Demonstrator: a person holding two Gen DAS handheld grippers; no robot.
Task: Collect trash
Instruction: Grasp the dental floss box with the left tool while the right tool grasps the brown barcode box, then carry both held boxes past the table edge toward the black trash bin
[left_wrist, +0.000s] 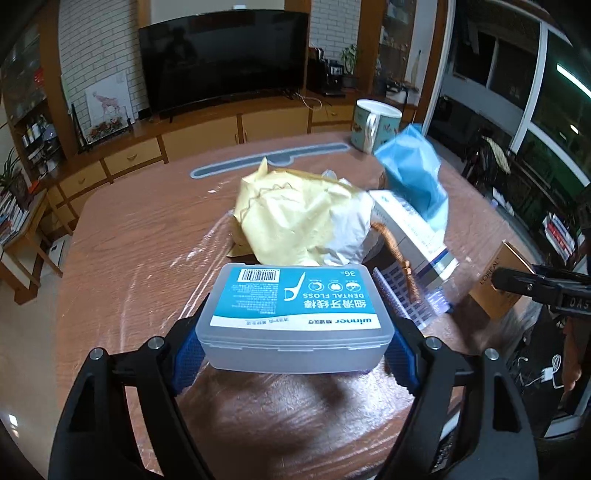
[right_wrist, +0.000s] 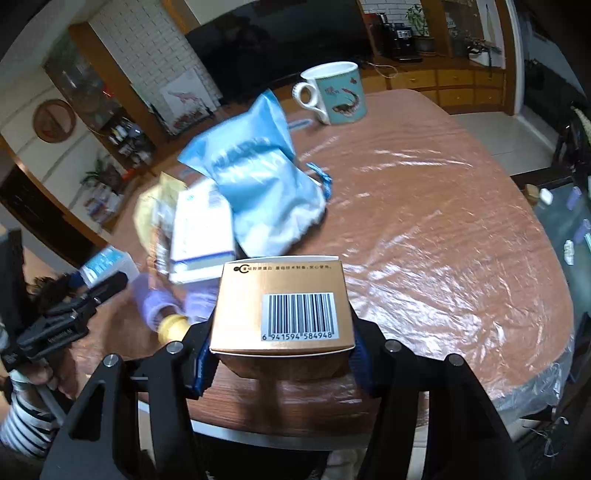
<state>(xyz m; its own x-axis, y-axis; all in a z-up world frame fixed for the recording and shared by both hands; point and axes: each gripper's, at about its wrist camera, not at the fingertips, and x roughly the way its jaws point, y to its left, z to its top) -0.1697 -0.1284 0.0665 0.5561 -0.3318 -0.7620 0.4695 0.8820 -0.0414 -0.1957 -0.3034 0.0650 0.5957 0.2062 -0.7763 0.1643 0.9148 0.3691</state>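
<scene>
In the left wrist view we see our left gripper (left_wrist: 293, 334) clamped on a translucent dental floss box (left_wrist: 293, 317) at lower centre, its blue pads (left_wrist: 190, 356) pressed to both short sides, held just above the plastic-covered table (left_wrist: 140, 236). Beyond it, mid-frame, lies a crumpled yellow bag (left_wrist: 295, 218), with a white carton (left_wrist: 410, 232) and a blue pouch (left_wrist: 415, 173) to its right, and a mug (left_wrist: 373, 125) at upper right.

In the right wrist view our right gripper (right_wrist: 282, 356) is shut on a gold box (right_wrist: 282, 306), barcode facing up, at lower centre above the table's near edge. The blue pouch sits at upper centre, the mug above it, and the left gripper shows at the left edge.
</scene>
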